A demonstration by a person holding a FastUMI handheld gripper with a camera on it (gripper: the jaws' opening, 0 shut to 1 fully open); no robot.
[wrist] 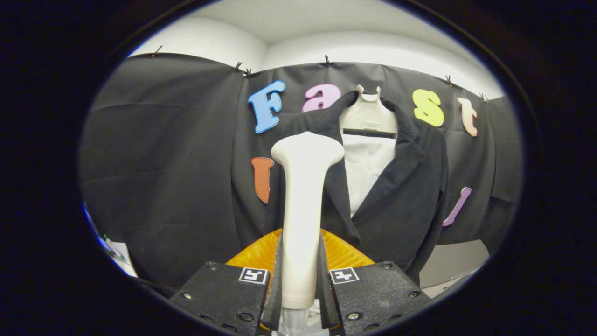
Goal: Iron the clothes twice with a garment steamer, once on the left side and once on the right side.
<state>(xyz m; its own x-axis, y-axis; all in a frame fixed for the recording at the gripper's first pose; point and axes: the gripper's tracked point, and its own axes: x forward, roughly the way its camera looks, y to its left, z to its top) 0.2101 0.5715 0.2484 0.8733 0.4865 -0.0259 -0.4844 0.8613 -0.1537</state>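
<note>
A white garment steamer point(303, 205) stands upright between my fingers, its handle clamped by both and its wide head point(308, 151) at the top. My gripper point(300, 280) is shut on that handle. Beyond it a black jacket point(401, 196) hangs on a white hanger point(368, 116), open at the front over a white panel point(366, 168). The steamer head sits in front of the jacket's left lapel and shoulder, and hides part of them. Whether the head touches the cloth cannot be told.
An orange ribbed thing point(343, 254) lies just ahead of the fingers, behind the steamer handle. Black cloth point(163, 186) forms the booth wall behind the jacket. A pale surface point(454, 266) shows below the jacket's right hem.
</note>
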